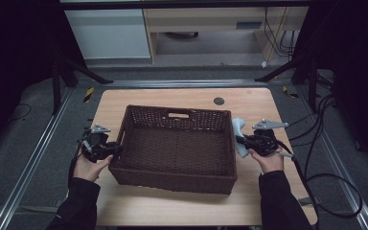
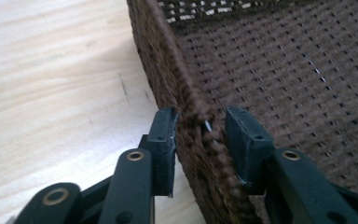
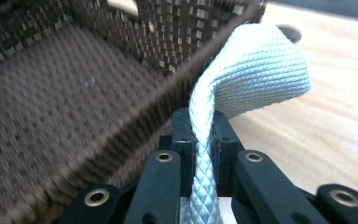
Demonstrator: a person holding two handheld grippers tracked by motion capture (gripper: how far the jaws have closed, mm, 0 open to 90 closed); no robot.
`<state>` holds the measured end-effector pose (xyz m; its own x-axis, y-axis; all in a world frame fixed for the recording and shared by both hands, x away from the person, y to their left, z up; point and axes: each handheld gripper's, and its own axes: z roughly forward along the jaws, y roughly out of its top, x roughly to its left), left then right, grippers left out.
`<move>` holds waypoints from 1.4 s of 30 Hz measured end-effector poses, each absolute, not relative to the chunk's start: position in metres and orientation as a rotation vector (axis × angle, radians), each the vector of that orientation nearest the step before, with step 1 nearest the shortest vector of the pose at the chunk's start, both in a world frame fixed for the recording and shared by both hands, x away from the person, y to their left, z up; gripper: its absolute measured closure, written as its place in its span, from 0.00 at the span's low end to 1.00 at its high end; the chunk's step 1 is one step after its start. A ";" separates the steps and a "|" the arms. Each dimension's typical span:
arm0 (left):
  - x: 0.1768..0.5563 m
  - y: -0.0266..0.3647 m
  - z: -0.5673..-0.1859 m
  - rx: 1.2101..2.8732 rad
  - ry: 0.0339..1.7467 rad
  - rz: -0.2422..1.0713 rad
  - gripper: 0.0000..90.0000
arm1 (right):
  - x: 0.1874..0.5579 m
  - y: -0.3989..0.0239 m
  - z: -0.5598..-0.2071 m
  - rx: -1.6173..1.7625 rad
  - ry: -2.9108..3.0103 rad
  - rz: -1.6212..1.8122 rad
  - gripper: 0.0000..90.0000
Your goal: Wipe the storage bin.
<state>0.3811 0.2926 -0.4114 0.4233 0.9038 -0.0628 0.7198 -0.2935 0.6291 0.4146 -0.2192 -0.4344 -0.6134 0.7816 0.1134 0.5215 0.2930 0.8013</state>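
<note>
1. The bench (image 1: 263, 103) is a light wooden top with a small round dark port near its far edge.
2. The woven brown basket (image 1: 175, 179) sits in the middle of the bench, nearer its left edge than its right, with a handle slot in its far wall.
3. The pale woven strap (image 3: 256, 70) stands just outside the basket's right wall, toward the bench's right edge; its upper end folds over.
4. The right tool (image 3: 200, 130) has its jaws pressed together, pinching the strap.
5. The left tool (image 2: 200, 135) straddles the basket's left rim at the bench's left edge. Its jaws are spread, one outside the wall touching the weave, the other inside and just clear of it.
</note>
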 end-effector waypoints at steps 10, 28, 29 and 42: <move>0.382 0.288 -0.414 2.107 1.416 0.430 0.81 | 0.417 -0.213 -0.457 1.259 2.329 1.157 0.93; 0.403 0.291 -0.414 2.096 1.407 0.418 0.82 | 0.418 -0.213 -0.451 1.223 2.327 1.145 0.93; 0.403 0.291 -0.414 2.098 1.405 0.420 0.82 | 0.419 -0.212 -0.455 1.239 2.339 1.122 0.93; 0.418 0.291 -0.414 2.100 1.407 0.432 0.82 | 0.406 -0.219 -0.425 1.186 2.248 1.256 0.93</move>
<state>0.4178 0.2909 -0.4142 0.3944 0.9178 -0.0453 0.7340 -0.2850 0.6165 0.4058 -0.2191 -0.4248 -0.6112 0.7819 0.1225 0.5142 0.2747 0.8125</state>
